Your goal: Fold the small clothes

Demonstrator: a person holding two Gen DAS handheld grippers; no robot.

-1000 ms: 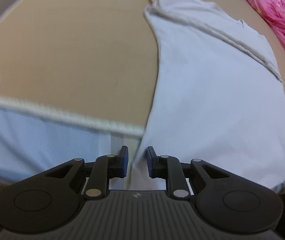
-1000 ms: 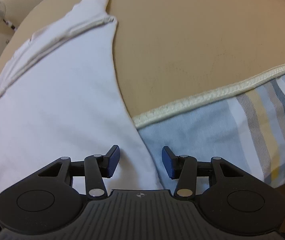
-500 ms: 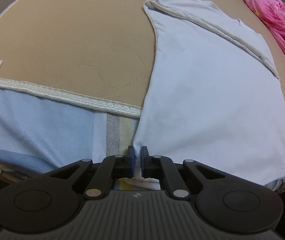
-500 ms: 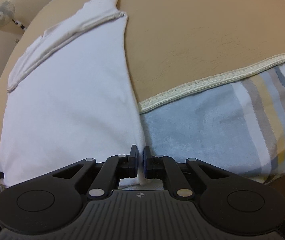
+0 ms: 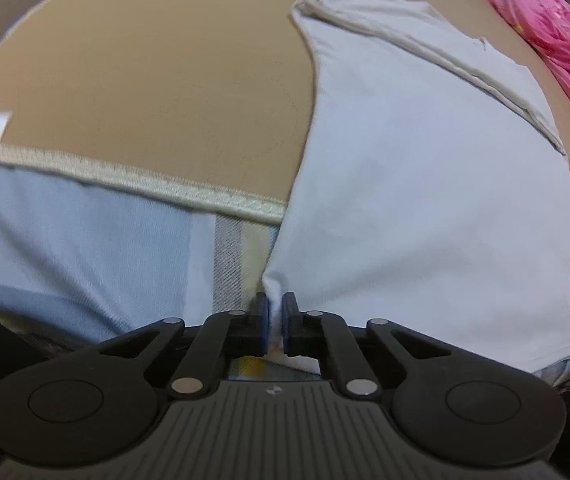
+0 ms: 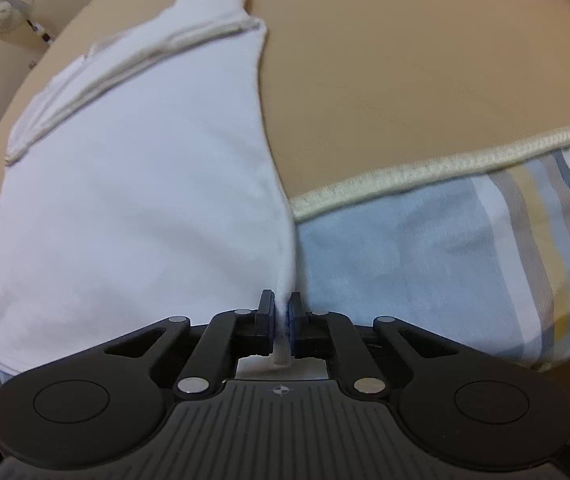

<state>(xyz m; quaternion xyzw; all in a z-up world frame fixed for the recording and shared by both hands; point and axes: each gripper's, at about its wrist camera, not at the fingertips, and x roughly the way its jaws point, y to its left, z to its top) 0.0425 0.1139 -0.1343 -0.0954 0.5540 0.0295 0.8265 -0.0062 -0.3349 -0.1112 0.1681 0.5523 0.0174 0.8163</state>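
A white garment [image 5: 425, 184] lies spread on a tan mattress [image 5: 157, 80], its near edge hanging over the front. My left gripper [image 5: 275, 322] is shut on the garment's near left corner. In the right wrist view the same white garment [image 6: 137, 184] fills the left half. My right gripper [image 6: 282, 322] is shut on its near right corner. The cloth rises a little toward each pair of fingers.
A blue striped sheet [image 6: 465, 256] with cream piping covers the mattress side, also in the left wrist view [image 5: 85, 240]. A pink garment [image 5: 557, 36] lies at the far right. A wall fan [image 6: 5, 6] stands beyond the bed.
Both grippers went from open to shut on the garment's near corners. The corners now lift slightly and both views have shifted a little.
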